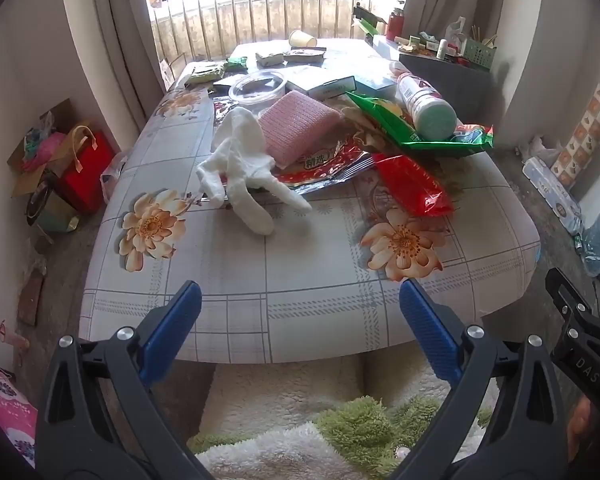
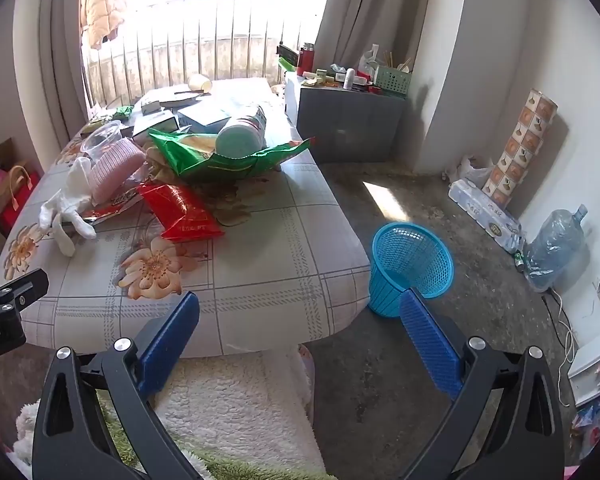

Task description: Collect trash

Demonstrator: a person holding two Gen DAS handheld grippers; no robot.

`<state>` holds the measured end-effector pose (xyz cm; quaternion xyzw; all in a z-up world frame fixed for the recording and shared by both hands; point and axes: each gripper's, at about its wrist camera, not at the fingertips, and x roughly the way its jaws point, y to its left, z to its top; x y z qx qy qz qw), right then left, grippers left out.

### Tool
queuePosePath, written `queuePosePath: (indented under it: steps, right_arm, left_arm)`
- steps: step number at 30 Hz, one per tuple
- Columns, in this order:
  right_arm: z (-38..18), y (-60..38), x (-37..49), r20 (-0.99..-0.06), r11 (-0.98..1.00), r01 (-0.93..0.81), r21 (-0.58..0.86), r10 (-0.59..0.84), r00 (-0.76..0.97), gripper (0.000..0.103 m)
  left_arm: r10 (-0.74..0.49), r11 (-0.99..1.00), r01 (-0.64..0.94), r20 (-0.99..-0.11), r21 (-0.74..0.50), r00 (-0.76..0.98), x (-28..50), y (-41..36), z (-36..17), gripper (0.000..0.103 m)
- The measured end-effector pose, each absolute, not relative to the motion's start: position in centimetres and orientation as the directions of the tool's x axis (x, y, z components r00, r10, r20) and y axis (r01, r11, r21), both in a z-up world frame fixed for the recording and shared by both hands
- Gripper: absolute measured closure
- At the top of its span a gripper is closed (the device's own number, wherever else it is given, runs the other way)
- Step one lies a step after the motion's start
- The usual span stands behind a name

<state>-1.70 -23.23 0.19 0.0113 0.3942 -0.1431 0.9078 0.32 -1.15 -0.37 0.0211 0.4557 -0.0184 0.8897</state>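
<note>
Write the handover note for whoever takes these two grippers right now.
Left gripper: open, empty, short of the table's near edge.
Right gripper: open, empty, between the table edge and the blue basket on the floor.
Trash on the table: white glove, red packet, green bag with a bottle lying on it, pink sponge.
Done: nothing visibly binned.
Left: everything.

white glove (image 1: 240,172), red wrapper (image 1: 414,190), table (image 1: 300,272)
</note>
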Motion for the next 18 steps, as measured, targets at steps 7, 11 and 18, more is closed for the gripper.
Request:
queuePosePath:
  steps: [7,11,18]
  right_arm:
    - [0.28,-23.78,-2.13,-0.712,0.957,0.275,-0.096,-0.259,0.652,0.005]
    - [0.39,-23.36,-1.48,-0.715,0.954,0.280,-0.107,-0.270,0.645,0.005]
    - [0.78,-23.49,-1.93,-0.707,0.954,0.279,-0.106,-0.270,0.654,0.005]
  left_arm:
    - [-0.020,0.998,0.062,-0.814,0.020,0.580,0.35,-1.15,-0.40,0.008]
    - [-0.019,0.998,0.057,-0.811,0.018,0.585,0.35,-0.91,-0.24,0.008]
    - [-0.016,0.998,0.052,-0.807,0.018,0.590,0.38,-0.80,0.06,0.008]
